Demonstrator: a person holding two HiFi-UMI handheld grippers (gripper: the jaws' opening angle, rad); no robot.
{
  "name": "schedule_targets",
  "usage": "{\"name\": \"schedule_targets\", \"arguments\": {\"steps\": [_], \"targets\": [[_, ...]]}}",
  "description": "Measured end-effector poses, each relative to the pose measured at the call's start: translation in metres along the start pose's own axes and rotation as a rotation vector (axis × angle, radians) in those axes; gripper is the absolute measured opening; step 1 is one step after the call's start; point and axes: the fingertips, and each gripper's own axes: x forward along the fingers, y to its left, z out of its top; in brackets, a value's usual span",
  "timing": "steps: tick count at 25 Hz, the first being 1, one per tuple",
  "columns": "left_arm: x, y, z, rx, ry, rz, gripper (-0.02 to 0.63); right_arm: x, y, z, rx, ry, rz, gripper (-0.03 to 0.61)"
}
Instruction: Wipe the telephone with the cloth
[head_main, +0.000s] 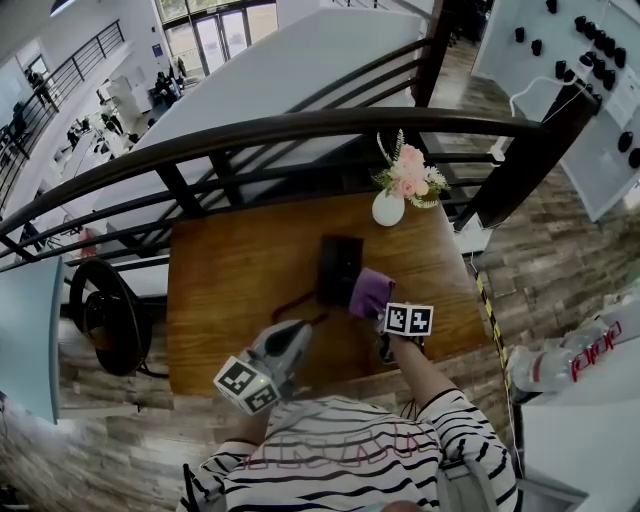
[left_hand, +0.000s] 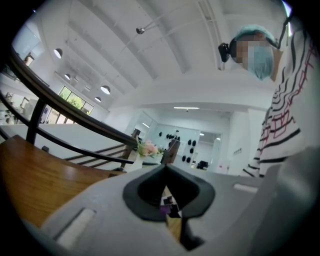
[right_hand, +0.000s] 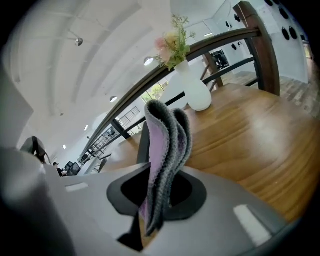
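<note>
Head view showed a wooden table (head_main: 225, 270) set against a dark curved railing (head_main: 300, 125), with a black telephone (head_main: 340, 268) near the middle of the tabletop. Its dark cord (head_main: 296, 303) trailed from the near end toward the person. A purple cloth (head_main: 370, 293) lay against the telephone's right near corner, touching it. The right gripper (head_main: 388, 318) reached in from the near edge and met the cloth. Behind the telephone, toward the railing, stood a white vase (head_main: 388, 208) of pink flowers (head_main: 408, 172), well apart from the cloth.

Right gripper view had the right gripper (right_hand: 157, 200) with its jaws clamped on the cloth (right_hand: 165, 145), which rose out of them in folded grey and lilac layers. The vase (right_hand: 197, 92) stood beyond on the wood.

The left gripper (head_main: 285, 345) hovered over the table's near part, left of the right one and short of the telephone, touching neither it nor the cloth. Left gripper view showed the left gripper (left_hand: 167, 200) with its jaws pressed together and nothing held between them.
</note>
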Motion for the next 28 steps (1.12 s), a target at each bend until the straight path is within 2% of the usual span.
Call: {"name": "schedule_targets", "arguments": {"steps": [8,15,21,28], "targets": [[0.005,0.002,0.011,0.023,-0.018,0.01,0.002,-0.042,0.047,0.02,-0.065,-0.115,0.11,0.049],[0.011,-0.013,0.007,0.027,-0.02,-0.004,0.002,-0.089,0.079,0.004,-0.056,-0.168,0.192,0.049],[0.012,-0.031,-0.005,0.014,-0.009,-0.009,0.002,-0.127,0.091,-0.015,-0.008,-0.208,0.227,0.051],[0.002,-0.047,-0.018,0.004,-0.019,0.007,0.002,-0.16,0.092,-0.031,0.03,-0.251,0.226,0.051]]}}
